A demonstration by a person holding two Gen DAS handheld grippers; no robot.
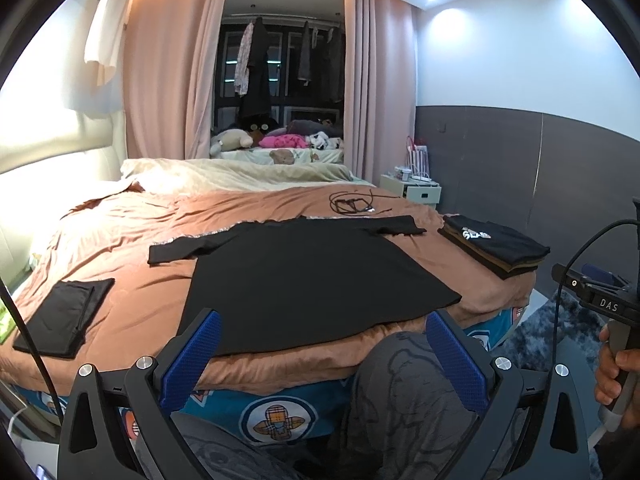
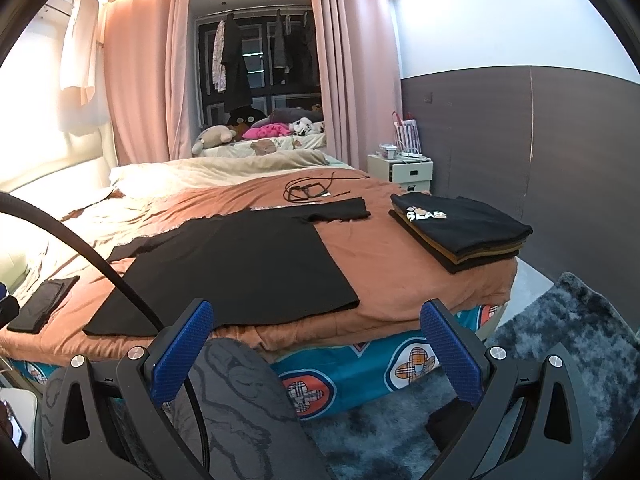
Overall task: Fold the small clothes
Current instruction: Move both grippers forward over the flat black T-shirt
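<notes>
Straight ahead of both claws, flat on the bed [image 1: 120, 232], lies the black shirt [image 1: 304, 276], hem nearest, long axis running away; left claw [image 1: 320, 352] and right claw [image 2: 316, 344] both spread, empty, left nearer mid-hem; the folded stack [image 2: 460, 228] reads "LAB"

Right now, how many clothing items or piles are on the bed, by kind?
Black T-shirt spread flat: 1
Folded stack with a logo tee on top: 1
Small folded black piece: 1
Total: 3
</notes>
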